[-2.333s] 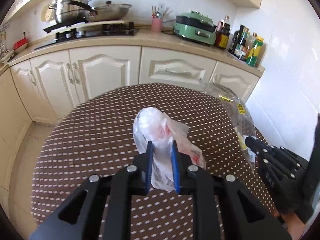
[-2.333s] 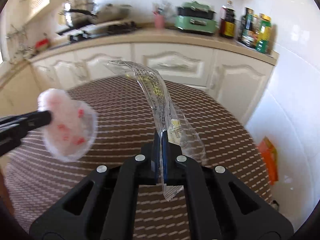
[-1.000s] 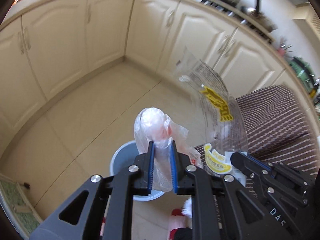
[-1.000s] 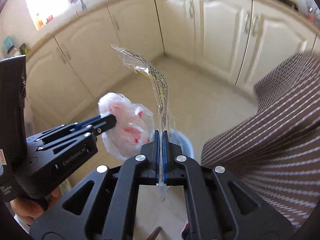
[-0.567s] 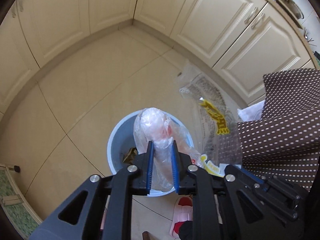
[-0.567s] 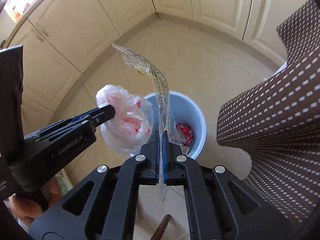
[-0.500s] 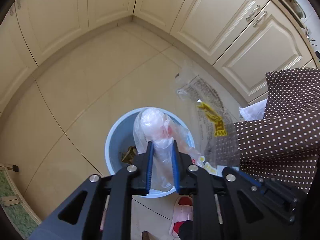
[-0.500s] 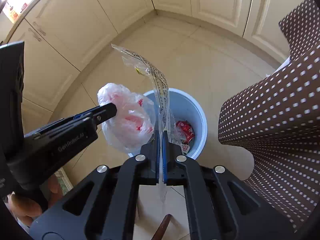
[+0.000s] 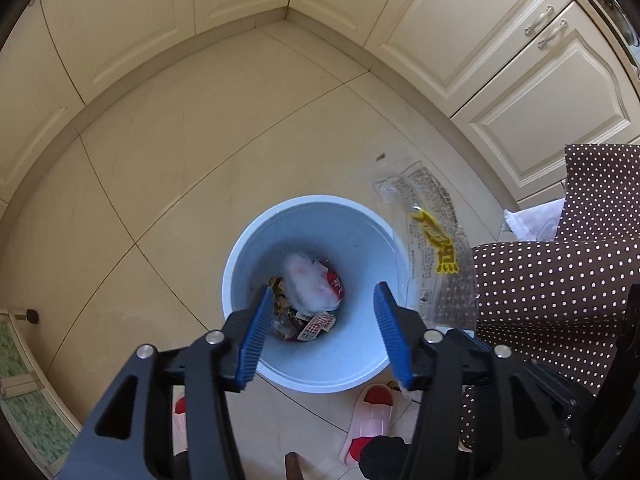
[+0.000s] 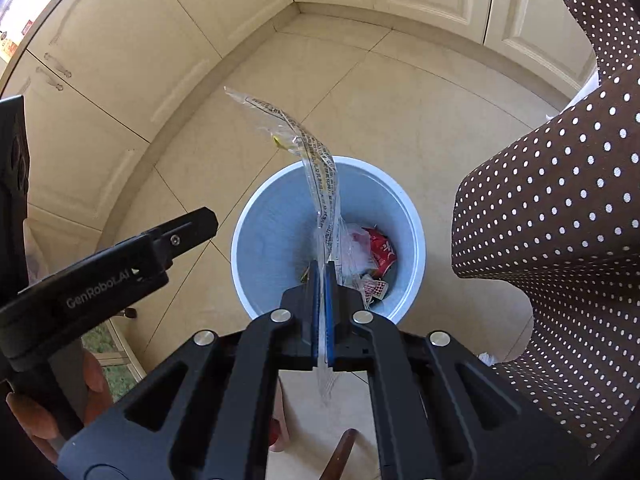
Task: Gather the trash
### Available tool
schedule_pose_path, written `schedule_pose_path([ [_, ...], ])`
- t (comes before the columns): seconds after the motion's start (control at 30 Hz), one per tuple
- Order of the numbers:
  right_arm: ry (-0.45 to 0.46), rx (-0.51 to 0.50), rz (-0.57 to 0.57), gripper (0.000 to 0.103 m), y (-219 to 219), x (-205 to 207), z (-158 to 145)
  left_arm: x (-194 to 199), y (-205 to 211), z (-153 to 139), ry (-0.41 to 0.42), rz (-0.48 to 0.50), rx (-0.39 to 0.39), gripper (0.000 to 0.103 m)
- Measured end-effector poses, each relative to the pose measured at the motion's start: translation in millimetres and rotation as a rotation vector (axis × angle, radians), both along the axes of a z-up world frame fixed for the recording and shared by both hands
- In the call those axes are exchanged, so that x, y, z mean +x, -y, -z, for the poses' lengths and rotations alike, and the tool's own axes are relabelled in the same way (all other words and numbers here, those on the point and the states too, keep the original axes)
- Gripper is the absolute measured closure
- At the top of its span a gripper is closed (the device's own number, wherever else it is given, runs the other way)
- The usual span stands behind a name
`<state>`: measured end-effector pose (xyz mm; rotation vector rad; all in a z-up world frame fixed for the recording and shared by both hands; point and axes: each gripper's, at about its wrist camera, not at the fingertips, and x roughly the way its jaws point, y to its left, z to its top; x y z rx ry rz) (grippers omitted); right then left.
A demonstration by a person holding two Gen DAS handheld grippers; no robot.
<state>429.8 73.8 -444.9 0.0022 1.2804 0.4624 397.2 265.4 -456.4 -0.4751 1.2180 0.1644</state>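
Note:
A pale blue trash bin (image 9: 256,256) stands on the tiled floor, also seen in the right wrist view (image 10: 264,224). My left gripper (image 9: 322,300) is open and empty above the bin. The white and red plastic bag (image 9: 306,284) lies inside the bin on other wrappers. My right gripper (image 10: 322,268) is shut on a clear printed wrapper (image 10: 320,176), held over the bin's rim. The same wrapper (image 9: 436,240) shows at the right of the left wrist view.
A brown polka-dot tablecloth (image 9: 560,280) hangs at the right, close to the bin, also in the right wrist view (image 10: 560,220). Cream cabinets (image 9: 460,20) line the floor's far sides. Pink slippers (image 9: 368,412) lie on the floor below the bin.
My left gripper has opened and the white and red plastic bag has dropped into the bin. My right gripper still holds the clear wrapper above the bin.

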Motion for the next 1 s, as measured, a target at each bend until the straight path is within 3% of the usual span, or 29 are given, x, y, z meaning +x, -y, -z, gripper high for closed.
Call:
schedule_pose_path([
  [0.33,0.005,0.007,0.013,0.1,-7.9,-0.9,4.9,-3.4,-3.2,-1.4,-0.01,-0.015,-0.015,0.043],
  [0.87,0.01,0.001,0.028,0.099,-30.6,0.9,8.2,-4.1,-4.3,7.0,-0.07,-0.046,0.001,0.042],
  [1.0,0.017,0.006,0.032,0.094,-21.7,0.1,5.3,-4.7,-4.7,3.4,-0.063,-0.043,0.013,0.042],
])
